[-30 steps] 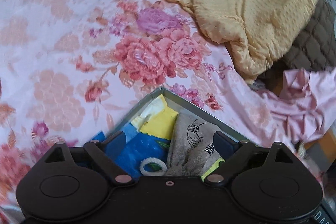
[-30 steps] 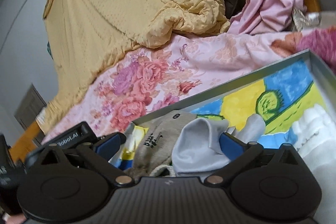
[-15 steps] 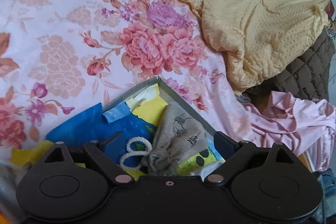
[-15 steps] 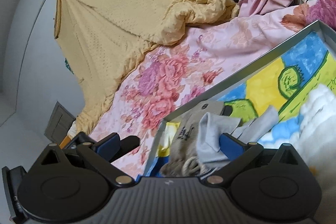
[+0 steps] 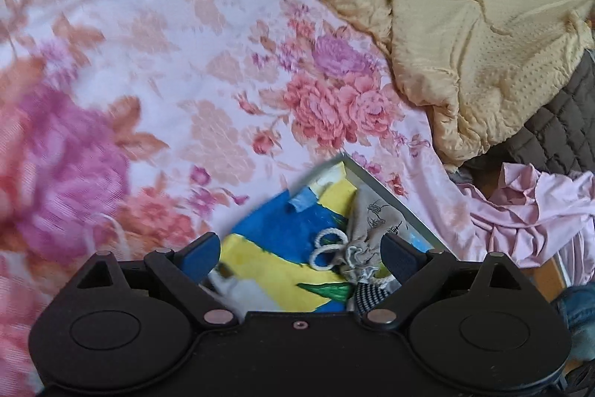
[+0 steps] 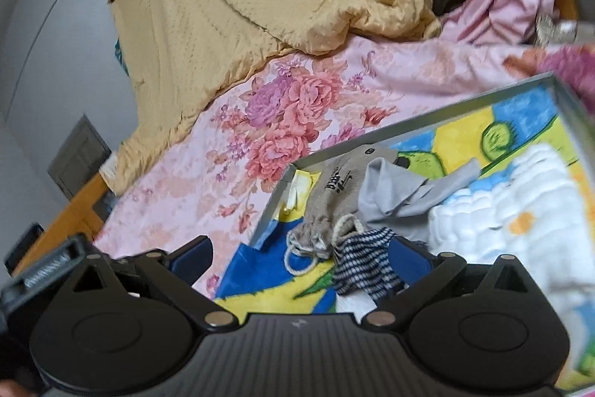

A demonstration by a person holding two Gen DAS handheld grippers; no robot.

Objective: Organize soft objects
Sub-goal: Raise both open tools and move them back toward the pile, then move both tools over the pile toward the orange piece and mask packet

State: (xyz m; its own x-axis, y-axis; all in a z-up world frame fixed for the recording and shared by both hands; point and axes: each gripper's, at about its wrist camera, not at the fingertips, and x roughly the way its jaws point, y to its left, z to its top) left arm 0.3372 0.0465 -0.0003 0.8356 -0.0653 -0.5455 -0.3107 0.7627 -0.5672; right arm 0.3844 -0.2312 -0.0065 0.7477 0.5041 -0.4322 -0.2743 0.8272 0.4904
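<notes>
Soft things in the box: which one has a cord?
The beige pouch, with a white drawstring at its gathered mouth; the grey cloth, striped sock and white towel have none.

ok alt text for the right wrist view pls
An open hand-held gripper hovers over a shallow grey tray with a bright painted floor, holding a beige drawstring pouch, grey cloth, striped sock and white quilted cloth. The tray sits on a floral bedsheet.

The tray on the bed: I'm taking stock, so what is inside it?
Inside the tray: a beige drawstring pouch, a grey cloth, a striped navy-and-white item and a white quilted cloth. Whatever lies beneath them is covered.
</notes>
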